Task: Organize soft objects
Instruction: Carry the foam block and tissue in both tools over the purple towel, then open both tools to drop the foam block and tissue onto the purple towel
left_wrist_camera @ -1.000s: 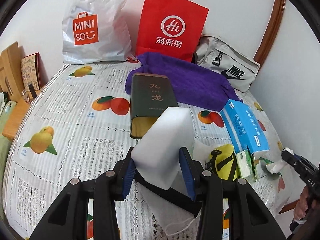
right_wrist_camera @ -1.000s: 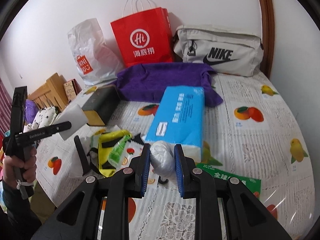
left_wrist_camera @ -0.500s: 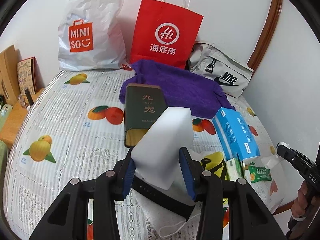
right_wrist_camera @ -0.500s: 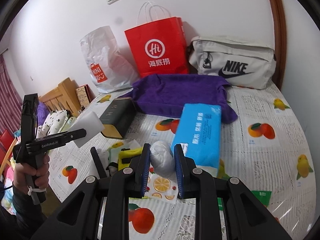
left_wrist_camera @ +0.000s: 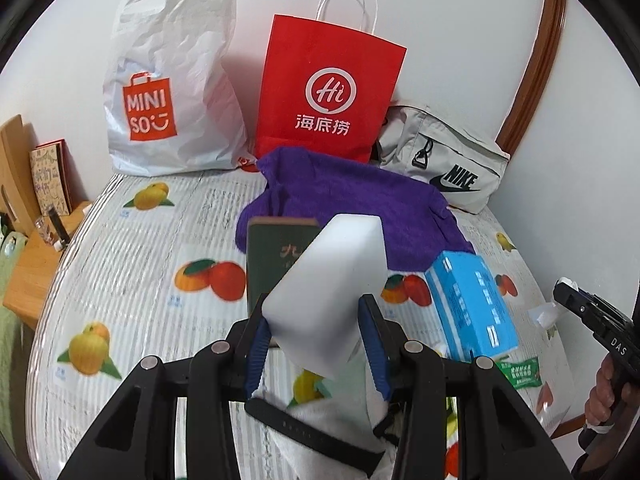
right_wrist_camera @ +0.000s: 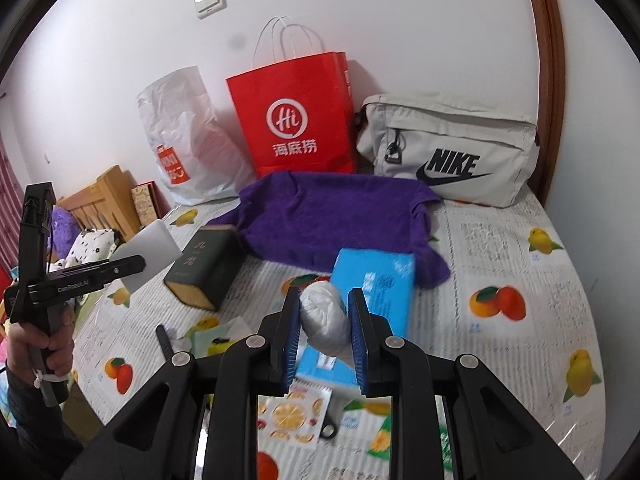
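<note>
Both tongs hold soft things above the bench.
Left tongs clamp one white sponge block; right tongs pinch one grey wad. Only the right view shows the wall switch, at eleven o'clock.

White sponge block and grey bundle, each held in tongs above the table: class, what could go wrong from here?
1. The white sponge block is pinched near one end, so it might pivot out of the left tongs.
2. The rounded grey bundle could squirt from the right tongs onto the blue tissue pack.

Green tin partly hidden behind white sponge
</note>
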Tool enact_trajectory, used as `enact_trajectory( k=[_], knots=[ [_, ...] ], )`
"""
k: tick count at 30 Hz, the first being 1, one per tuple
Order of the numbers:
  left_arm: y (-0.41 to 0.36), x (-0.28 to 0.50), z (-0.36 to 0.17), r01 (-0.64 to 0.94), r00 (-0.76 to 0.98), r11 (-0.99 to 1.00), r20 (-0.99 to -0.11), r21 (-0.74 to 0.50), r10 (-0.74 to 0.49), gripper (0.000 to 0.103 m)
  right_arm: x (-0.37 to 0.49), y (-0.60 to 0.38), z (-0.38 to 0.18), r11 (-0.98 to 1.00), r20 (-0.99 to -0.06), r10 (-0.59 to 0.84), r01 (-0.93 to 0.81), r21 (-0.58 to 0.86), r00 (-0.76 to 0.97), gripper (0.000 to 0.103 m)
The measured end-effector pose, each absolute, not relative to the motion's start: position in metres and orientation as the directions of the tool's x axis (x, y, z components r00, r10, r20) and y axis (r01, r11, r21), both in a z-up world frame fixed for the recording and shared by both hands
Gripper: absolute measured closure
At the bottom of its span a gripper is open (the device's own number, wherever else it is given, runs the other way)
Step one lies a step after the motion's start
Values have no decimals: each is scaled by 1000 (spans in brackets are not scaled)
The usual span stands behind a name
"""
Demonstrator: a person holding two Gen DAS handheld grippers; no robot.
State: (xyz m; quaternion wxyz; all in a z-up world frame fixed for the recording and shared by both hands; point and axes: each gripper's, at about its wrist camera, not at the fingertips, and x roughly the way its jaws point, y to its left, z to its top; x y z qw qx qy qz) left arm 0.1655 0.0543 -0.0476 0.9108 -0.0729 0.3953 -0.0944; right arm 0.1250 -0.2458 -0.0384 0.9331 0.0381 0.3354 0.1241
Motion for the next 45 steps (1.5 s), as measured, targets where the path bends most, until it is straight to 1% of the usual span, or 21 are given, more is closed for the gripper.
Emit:
enact_trajectory(
  k=[12, 18, 23, 33, 45],
  knots=[
    [41, 248, -42, 115, 639, 985, -751, -124, -170, 62, 200, -247, -29, 979, -615, 201, -180, 98, 762, 80],
    [35, 296, -46, 121, 628, 986, -761, -113, -164, 62, 246, -242, -31, 981, -626, 188, -179, 78, 757, 80],
    [29, 331, -54, 129, 610, 986, -776, -104, -162, 62, 286, -241, -41, 980, -642, 191, -182, 81, 742, 80],
    [16, 388, -77, 137, 567, 981, -801, -137, -191, 62, 341, -235, -68, 979, -690, 187, -194, 69, 699, 80],
    [9, 448, -111, 78, 513, 991, -848, -106, -131, 62, 374, -233, -103, 979, -759, 178, -194, 68, 626, 80]
  ],
)
